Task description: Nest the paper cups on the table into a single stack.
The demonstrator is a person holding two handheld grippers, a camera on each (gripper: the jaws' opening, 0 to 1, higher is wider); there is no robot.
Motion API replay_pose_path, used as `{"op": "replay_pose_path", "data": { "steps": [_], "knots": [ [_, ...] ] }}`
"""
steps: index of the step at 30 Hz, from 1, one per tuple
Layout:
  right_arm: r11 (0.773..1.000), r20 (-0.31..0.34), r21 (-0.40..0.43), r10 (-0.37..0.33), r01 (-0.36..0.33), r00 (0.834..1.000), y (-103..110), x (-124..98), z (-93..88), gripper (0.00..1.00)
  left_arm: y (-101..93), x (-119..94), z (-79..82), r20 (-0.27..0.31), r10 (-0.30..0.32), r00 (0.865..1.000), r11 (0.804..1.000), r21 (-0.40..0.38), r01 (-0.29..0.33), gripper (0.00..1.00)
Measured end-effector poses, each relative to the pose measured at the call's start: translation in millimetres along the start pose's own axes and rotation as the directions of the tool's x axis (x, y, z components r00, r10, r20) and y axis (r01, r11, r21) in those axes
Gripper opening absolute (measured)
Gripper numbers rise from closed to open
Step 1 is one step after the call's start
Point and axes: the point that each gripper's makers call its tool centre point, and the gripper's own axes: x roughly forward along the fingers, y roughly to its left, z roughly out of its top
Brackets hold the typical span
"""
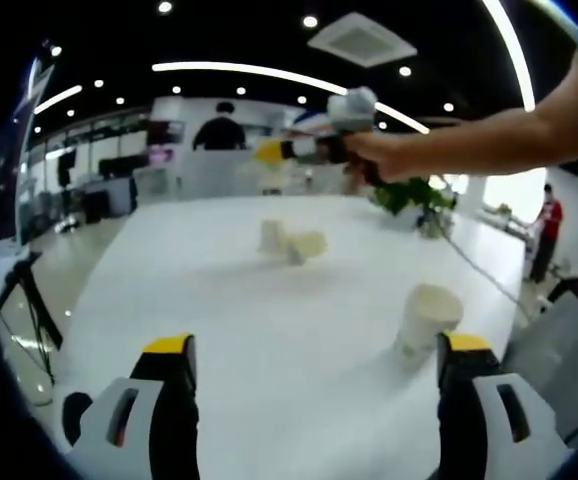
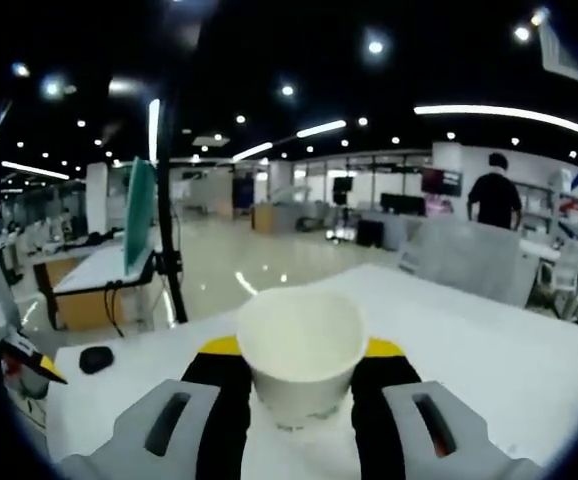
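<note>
- Currently right tool is clenched on an upright paper cup, mouth up, held above the white table.
- Left tool is released, jaws wide apart, nothing between them, low over the table.
- Inverted paper cup stands just beside the left tool's right jaw (contact unclear).
- Farther back: one standing cup touching a tipped-over cup, both blurry.
- Person's hand holds the right tool high over the table's far side.

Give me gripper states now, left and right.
Left gripper: open, holding nothing; a paper cup stands by one jaw.
Right gripper: shut on a held paper cup, upright.
</note>
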Motion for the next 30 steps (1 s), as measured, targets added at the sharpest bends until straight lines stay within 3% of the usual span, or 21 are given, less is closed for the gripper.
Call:
{"op": "replay_pose_path", "data": {
  "steps": [30],
  "knots": [
    [1.000, -0.004, 0.005, -0.026, 0.026, 1.000, 3, -56, 0.4, 0.36, -8.2, 0, 13.2, 0.009, -0.010, 1.000, 1.000, 0.011, 0.010, 0.98]
  ]
}}
